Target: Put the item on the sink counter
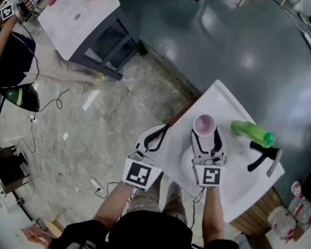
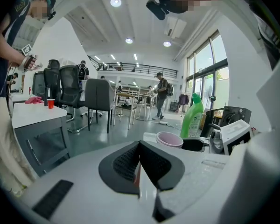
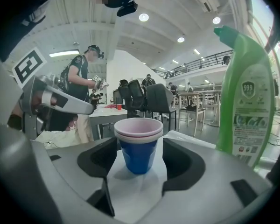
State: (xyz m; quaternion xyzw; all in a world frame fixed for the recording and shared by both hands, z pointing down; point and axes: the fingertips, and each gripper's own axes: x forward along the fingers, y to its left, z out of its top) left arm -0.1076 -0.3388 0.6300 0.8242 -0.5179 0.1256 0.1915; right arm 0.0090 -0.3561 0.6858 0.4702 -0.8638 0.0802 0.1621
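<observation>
I judge this the release step: the right gripper (image 1: 206, 138) has its fingers wide around the cup (image 3: 138, 146), mid-frame on the desk (image 1: 238, 191) (left gripper (image 2: 140, 160) pinched shut, empty). Next I should back straight out.

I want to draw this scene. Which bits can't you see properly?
- Head view: the cup shows only its pink top; the right gripper blocks its sides.
- Left gripper view: the left gripper hides the cup's body.
- Right gripper view: small print on the green bottle is too tiny to read.
</observation>
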